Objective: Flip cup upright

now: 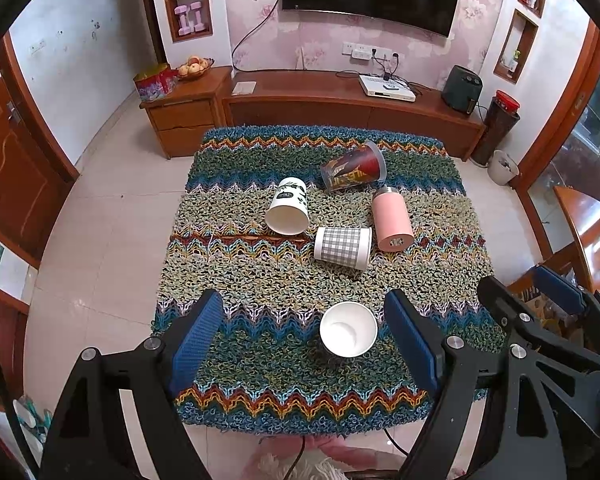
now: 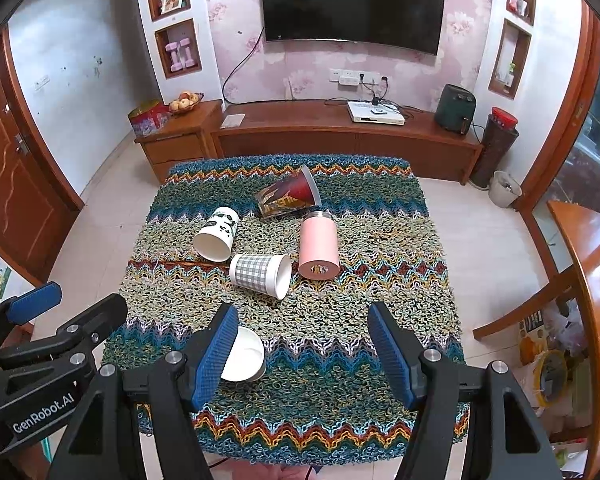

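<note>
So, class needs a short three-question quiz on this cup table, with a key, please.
1. True or false: the white cup nearest the grippers stands upright.
2. How many containers lie on their sides on the knitted cloth?
3. Which one lies between the panda cup and the pink bottle: A) checked cup, B) dark printed cup?

Key: 1 true; 2 four; 3 A. The left gripper and right gripper are both open and hold nothing.

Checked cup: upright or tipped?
Tipped. The checked cup lies on its side on the knitted mat, its mouth facing right toward the pink bottle.
</note>
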Available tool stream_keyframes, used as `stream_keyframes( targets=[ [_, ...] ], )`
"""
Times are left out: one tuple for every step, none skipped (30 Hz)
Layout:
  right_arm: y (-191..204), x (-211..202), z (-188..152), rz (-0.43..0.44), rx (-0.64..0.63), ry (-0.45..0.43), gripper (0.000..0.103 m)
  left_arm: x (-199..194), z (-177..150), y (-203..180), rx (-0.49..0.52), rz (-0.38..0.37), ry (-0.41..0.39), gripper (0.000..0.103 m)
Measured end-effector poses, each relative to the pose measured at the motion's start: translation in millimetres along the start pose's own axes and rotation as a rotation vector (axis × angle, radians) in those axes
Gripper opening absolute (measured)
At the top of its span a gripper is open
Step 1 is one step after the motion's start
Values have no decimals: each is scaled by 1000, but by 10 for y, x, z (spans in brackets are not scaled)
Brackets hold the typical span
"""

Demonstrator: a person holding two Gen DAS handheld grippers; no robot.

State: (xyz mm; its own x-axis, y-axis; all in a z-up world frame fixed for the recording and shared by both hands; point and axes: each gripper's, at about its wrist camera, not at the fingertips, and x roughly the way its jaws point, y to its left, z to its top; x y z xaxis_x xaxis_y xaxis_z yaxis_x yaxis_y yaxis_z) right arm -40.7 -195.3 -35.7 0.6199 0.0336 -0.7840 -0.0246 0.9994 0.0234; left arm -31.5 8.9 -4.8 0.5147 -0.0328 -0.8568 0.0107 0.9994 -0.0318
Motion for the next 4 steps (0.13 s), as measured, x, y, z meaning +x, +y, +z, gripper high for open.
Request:
stream_keyframes(
  targets=[
    [3,0,-1,0,0,1,68,-2,-5,-4,0,0,0,85],
    [4,1,-3,0,0,2,68,-1,-3,-1,-1,-1,2,85],
    [4,3,-1,1,0,3,68,1,-6,-4,-2,-1,2,85],
    [8,4,0,1,-1,3,68,4,-9,0,-2,0,3,85]
  ],
)
